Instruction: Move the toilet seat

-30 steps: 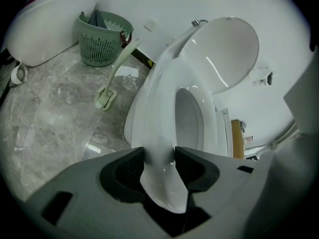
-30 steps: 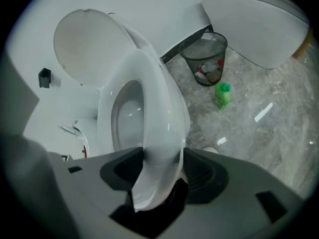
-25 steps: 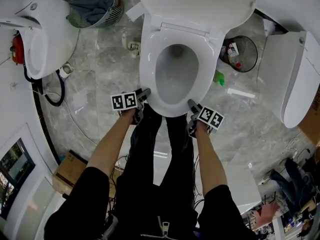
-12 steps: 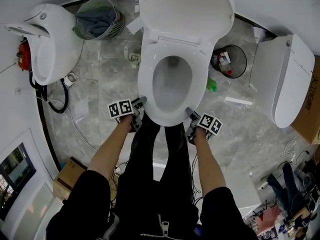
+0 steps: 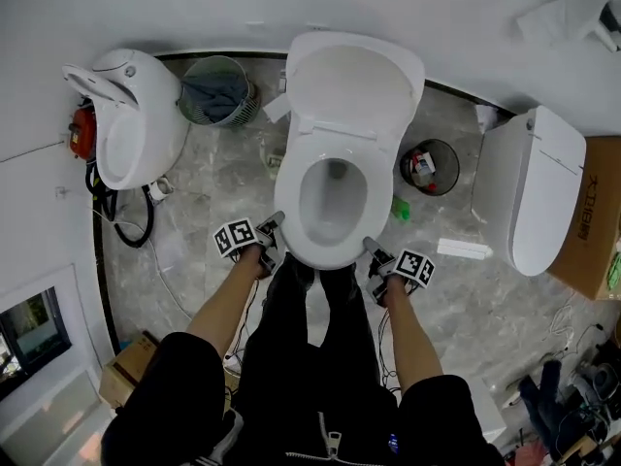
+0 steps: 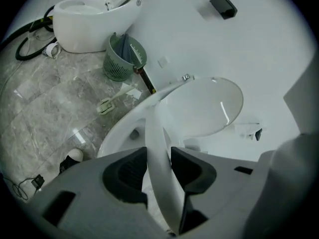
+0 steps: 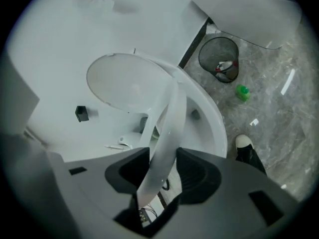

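At the toilet's front edge, the left gripper and right gripper are each pinching the seat, one at either front corner. Their jaws have just been narrowing and are now pressing on the seat's rim from both faces. Gripping both sides is probably serving to stop the seat twisting on its hinge. The seat is sitting tilted up off the bowl, short of the lid leaning on the wall. Grey marble floor is carrying a basket, a black bin, and a spare toilet at its right edge.
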`<state>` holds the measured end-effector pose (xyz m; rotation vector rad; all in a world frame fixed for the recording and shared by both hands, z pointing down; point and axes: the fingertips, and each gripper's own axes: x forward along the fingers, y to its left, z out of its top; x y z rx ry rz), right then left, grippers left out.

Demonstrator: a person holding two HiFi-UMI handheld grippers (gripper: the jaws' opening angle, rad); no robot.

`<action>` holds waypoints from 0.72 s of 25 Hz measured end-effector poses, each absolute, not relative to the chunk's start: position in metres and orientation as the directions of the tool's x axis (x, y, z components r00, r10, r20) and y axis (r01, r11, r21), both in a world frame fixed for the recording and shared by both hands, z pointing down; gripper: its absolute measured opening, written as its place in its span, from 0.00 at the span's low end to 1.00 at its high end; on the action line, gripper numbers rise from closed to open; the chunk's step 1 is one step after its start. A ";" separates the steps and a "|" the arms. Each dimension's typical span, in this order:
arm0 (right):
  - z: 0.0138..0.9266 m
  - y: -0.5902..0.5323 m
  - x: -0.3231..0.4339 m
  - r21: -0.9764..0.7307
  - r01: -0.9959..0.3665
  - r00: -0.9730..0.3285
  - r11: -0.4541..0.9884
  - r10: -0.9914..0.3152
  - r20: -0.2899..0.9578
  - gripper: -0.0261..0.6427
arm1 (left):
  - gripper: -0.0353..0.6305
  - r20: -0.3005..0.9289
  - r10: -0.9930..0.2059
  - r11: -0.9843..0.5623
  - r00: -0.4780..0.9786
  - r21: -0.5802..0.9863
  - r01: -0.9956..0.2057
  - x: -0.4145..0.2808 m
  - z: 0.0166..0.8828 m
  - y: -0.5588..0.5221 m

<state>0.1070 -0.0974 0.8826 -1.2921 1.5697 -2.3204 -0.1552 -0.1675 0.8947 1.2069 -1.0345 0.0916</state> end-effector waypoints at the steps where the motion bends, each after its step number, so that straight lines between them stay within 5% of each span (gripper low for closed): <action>1: 0.874 -0.104 0.108 -0.800 -0.379 -0.658 -0.465 -0.472 0.586 0.30 | 0.27 0.687 -0.464 0.415 0.559 0.727 -0.547 -0.154 0.887 -0.175; 9: 0.802 -0.169 0.120 -0.873 -0.221 -0.637 -0.435 -0.614 0.467 0.32 | 0.32 0.592 -0.582 0.415 0.557 0.805 -0.423 -0.149 0.816 -0.236; 18: 0.752 -0.253 0.145 -0.893 0.059 -0.392 -0.446 -0.833 0.390 0.30 | 0.35 0.467 -0.637 0.375 0.613 0.883 -0.283 -0.134 0.761 -0.319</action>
